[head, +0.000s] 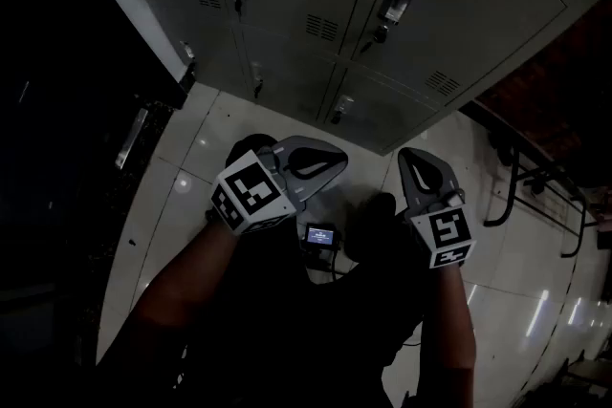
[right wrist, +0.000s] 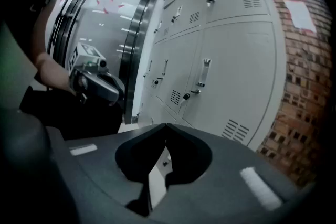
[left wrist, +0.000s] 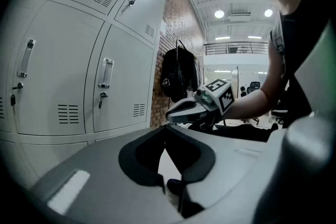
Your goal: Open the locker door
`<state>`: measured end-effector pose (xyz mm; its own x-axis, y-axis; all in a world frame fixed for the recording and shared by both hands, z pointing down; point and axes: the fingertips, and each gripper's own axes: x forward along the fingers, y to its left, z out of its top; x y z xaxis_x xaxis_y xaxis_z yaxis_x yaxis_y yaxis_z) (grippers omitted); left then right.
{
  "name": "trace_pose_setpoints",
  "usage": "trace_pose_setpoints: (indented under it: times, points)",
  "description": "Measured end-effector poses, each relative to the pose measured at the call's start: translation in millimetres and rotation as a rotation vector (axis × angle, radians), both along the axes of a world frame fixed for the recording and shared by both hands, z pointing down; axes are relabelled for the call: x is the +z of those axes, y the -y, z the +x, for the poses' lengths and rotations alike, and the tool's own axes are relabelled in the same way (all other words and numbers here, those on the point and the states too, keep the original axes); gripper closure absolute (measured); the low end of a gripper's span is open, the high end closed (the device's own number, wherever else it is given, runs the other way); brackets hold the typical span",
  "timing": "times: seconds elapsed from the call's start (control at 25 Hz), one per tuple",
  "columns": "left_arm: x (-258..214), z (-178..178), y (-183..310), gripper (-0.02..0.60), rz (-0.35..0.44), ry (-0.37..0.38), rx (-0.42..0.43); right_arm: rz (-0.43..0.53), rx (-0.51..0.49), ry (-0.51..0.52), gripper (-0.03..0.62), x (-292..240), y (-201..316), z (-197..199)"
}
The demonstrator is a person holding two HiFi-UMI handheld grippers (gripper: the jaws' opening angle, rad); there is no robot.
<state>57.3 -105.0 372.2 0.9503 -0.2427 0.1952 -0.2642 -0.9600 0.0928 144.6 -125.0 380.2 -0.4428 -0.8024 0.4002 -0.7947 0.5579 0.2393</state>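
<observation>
A bank of grey lockers rises in front of me, and every door I can see is closed. Each door has a metal handle with a key lock below it. My left gripper and right gripper are held low over the tiled floor, short of the lockers and touching none of them. The left gripper's jaw tips meet with nothing between them. My right gripper is shut and empty too, pointing toward a door handle. From each gripper view, the other gripper shows off to the side.
A black backpack hangs on the brick wall beside the lockers. A dark metal rail runs along the right. A dark glass door frame stands to the left. A small lit screen device sits between my arms.
</observation>
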Motion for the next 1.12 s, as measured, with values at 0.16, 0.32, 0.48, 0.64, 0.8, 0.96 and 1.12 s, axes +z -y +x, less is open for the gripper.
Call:
trace_pose_setpoints:
  times: [0.16,0.32,0.48,0.64,0.8,0.96,1.12]
  points:
    - [-6.7,-2.4,-2.0,0.569,0.013,-0.030,0.018,0.078,0.006,-0.226,0.542,-1.4,44.2,-17.7]
    - [-16.6,-10.5,0.3,0.569,0.010,-0.079,0.013,0.163,0.050,-0.464,0.542,-6.1,94.3,-22.1]
    - [-17.0,-15.1,2.1,0.569,0.006,-0.096,0.005,0.219,0.071,-0.650,0.542,-13.5,133.0,-24.2]
    - [-20.6,-14.3,2.0,0.569,0.002,-0.116,0.011,0.252,0.063,-0.793,0.541,-16.9,159.6,-28.2]
    - [-22.7,-15.3,2.0,0.569,-0.005,-0.132,0.011,0.287,0.063,-0.909,0.518,-21.1,178.2,-29.0]
    - [-21.8,-17.7,2.8,0.569,-0.003,-0.125,0.010,0.291,0.059,-1.037,0.499,-18.9,195.3,-26.2]
    - [-22.9,-17.6,2.6,0.569,0.001,-0.125,0.013,0.324,0.046,-1.147,0.539,-15.9,205.2,-25.9]
